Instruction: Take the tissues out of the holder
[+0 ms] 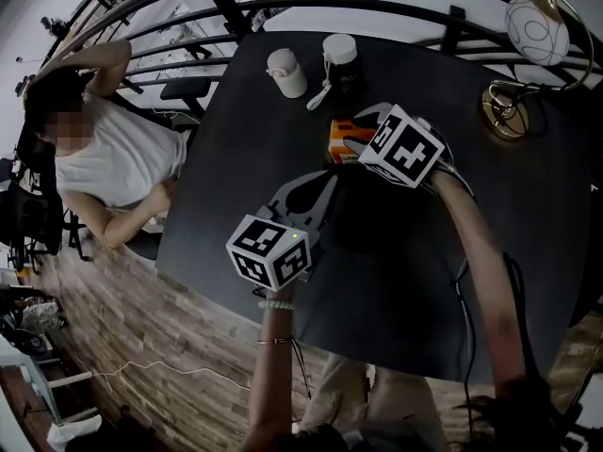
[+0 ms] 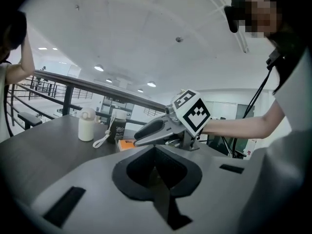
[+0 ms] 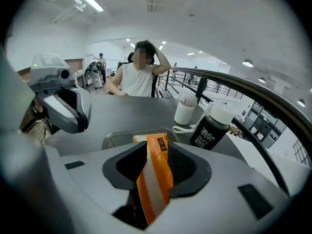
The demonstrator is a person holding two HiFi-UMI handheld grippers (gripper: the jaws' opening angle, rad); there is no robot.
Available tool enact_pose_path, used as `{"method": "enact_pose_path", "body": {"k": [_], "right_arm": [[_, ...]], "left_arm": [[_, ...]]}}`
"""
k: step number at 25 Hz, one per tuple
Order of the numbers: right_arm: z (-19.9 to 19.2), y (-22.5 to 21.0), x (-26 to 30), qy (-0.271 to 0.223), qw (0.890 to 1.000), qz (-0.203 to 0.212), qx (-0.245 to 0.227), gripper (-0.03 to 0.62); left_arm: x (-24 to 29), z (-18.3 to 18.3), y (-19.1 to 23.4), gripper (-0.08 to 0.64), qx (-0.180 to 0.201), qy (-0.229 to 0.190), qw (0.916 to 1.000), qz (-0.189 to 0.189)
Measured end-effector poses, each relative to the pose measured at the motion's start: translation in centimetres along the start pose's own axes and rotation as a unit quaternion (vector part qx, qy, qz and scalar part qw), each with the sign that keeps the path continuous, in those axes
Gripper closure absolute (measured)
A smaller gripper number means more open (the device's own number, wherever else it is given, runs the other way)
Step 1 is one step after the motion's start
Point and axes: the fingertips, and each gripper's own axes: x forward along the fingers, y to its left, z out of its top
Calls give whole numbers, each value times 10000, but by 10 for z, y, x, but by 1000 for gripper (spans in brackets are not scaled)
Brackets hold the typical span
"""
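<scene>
Right hand-held gripper jaws wide, orange tissue pack upright between them, unclamped, at the mesh holder on the tabletop near the black bottle; left hand-held gripper jaws together, empty.

White bottle & black bottle side by side on dark table, far end; person in white seated at table edge.

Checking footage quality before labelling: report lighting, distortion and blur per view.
Head view: dim, dark table hides detail, fisheye bends the railing. Left gripper view: bright, pale ceiling, corners vignetted. Right gripper view: orange tissue pack sharp, distant seated person softer.
</scene>
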Motion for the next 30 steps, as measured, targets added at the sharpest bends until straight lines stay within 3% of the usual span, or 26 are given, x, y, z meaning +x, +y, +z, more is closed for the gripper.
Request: {"method": "enact_pose_path", "body": {"k": [4, 9, 15, 23, 30], "right_arm": [[-9, -1, 17, 484, 9988, 121, 3, 476], [-15, 4, 26, 679, 9967, 422, 126, 483], [-14, 6, 25, 898, 9954, 272, 194, 532], [-14, 13, 20, 529, 9981, 266, 141, 578], [-4, 0, -6, -120, 9983, -24, 571, 580]], "left_arm": [[-1, -2, 4, 552, -38, -10, 10000, 54], [-1, -2, 8, 552, -67, -60, 9999, 130], [-3, -3, 6, 552, -88, -103, 9998, 163], [-10, 6, -10, 552, -12, -174, 9998, 107], [-27, 23, -5, 552, 110, -329, 9992, 217]]}}
